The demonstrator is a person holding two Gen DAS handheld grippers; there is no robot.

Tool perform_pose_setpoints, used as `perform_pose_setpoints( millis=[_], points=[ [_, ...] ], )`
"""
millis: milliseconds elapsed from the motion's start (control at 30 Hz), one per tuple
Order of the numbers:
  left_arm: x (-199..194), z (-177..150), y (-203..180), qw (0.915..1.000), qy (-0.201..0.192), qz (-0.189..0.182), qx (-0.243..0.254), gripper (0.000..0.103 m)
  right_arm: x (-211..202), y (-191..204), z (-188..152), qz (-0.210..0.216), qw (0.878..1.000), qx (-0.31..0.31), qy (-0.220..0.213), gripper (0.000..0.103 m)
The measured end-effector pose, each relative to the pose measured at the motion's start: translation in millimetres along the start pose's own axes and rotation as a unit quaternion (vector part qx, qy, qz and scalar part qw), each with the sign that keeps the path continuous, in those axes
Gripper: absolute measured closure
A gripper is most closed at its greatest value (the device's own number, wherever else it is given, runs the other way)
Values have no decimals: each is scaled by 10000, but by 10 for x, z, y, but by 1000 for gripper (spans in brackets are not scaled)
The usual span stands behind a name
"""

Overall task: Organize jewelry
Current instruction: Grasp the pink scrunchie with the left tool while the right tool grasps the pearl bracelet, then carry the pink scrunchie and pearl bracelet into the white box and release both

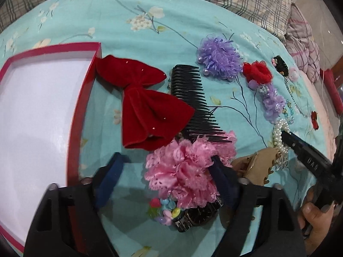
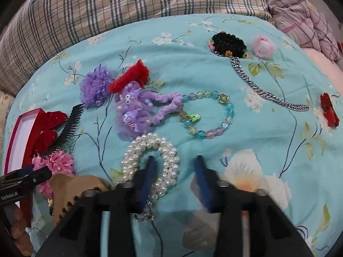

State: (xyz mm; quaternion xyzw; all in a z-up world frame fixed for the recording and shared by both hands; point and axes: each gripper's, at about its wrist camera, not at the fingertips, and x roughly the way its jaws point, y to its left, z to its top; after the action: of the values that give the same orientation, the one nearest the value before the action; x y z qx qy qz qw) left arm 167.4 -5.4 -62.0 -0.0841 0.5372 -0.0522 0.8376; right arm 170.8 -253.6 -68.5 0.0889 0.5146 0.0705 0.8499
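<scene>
My left gripper (image 1: 169,162) is open, its fingers on either side of a pink lace flower clip (image 1: 184,171) on the teal bedspread. An open red-rimmed box (image 1: 74,115) with a white floor lies to its left. My right gripper (image 2: 174,160) is open over a pearl scrunchie (image 2: 150,150); its left finger sits inside the ring and the right finger outside it. The scrunchie also shows in the left wrist view (image 1: 279,139) under the right gripper's finger. A beaded bracelet (image 2: 214,115) and a silver chain (image 2: 265,95) lie beyond.
A red velvet bow (image 1: 145,105), black comb (image 1: 193,98), purple flower (image 1: 218,57), red flower (image 1: 258,71), purple character scrunchie (image 2: 137,109), tan claw clip (image 2: 72,184), black beaded piece (image 2: 229,42), pink pompom (image 2: 262,47) and small red bow (image 2: 330,110) lie about. Plaid bedding (image 2: 128,4) borders the far side.
</scene>
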Motion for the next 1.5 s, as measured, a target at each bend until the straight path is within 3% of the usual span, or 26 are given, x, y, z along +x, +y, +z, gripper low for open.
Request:
perform_pose_setpoints(
  millis=[33, 67, 100, 200, 667, 1067, 1500],
  points=[
    [0, 5, -10, 10000, -7, -48, 54, 70, -6, -19, 9, 84, 10000, 43, -10, 89],
    [21, 9, -14, 9996, 104, -256, 61, 89, -17, -29, 19, 121, 9999, 73, -24, 89],
    [35, 8, -13, 9990, 200, -390, 31, 89, -30, -37, 17, 165, 9998, 98, -49, 90],
    [-67, -18, -46, 9995, 9, -265, 171, 92, -80, -26, 15, 273, 9995, 94, -119, 91],
    [-765, -137, -10, 9968, -641, -407, 246, 94, -710, 274, 27, 582, 9959, -152, -676, 91],
    [-1138, -368, 530, 9957, -886, -151, -231, 94, -970, 808, -106, 1044, 9907, -487, -721, 91],
    [-1375, -629, 1194, 9919, -993, 126, -781, 94, -1013, 1645, -287, 2003, 9752, -884, -335, 91]
  ],
)
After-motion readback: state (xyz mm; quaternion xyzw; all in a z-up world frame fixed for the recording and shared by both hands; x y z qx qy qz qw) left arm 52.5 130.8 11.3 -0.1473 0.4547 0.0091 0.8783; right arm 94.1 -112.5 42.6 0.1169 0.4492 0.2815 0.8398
